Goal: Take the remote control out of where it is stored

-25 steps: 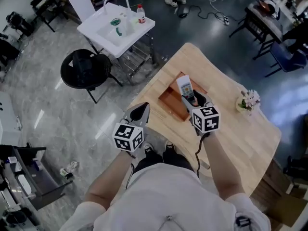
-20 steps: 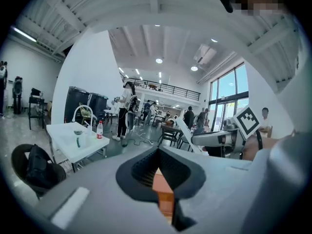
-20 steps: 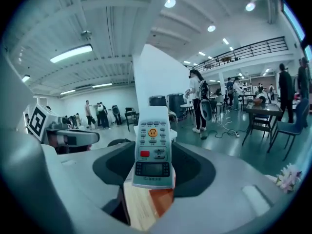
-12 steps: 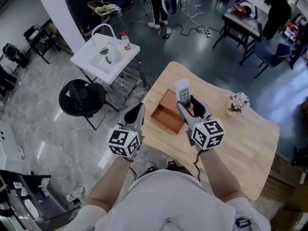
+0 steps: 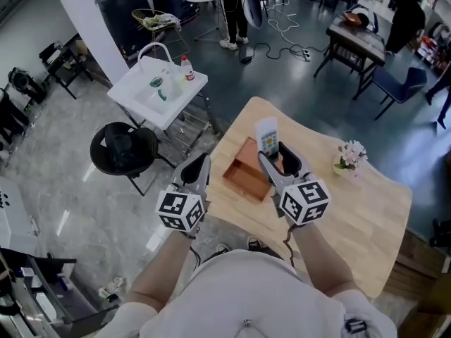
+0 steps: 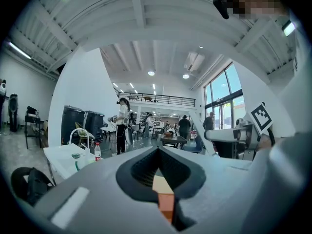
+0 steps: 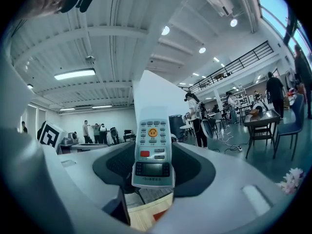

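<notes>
The white remote control (image 5: 267, 135) stands upright between the jaws of my right gripper (image 5: 274, 154), which is shut on its lower end. It is held above the open orange-brown wooden box (image 5: 246, 172) on the light wooden table (image 5: 352, 210). In the right gripper view the remote (image 7: 153, 152) faces the camera, buttons and small screen showing, gripped by my right gripper (image 7: 153, 173). My left gripper (image 5: 200, 163) hovers off the table's near-left edge, shut and empty. In the left gripper view its shut jaws (image 6: 163, 179) frame a corner of the box (image 6: 165, 204).
A small pot of pale flowers (image 5: 347, 156) stands on the table to the right of the box. Off the table's left side are a white utility sink (image 5: 156, 89) and a black round stool (image 5: 123, 148). People and dark tables are farther back.
The right gripper has lifted the remote up and clear of the box. Both grippers have risen a little, and the left one has stayed shut beside the table edge.
</notes>
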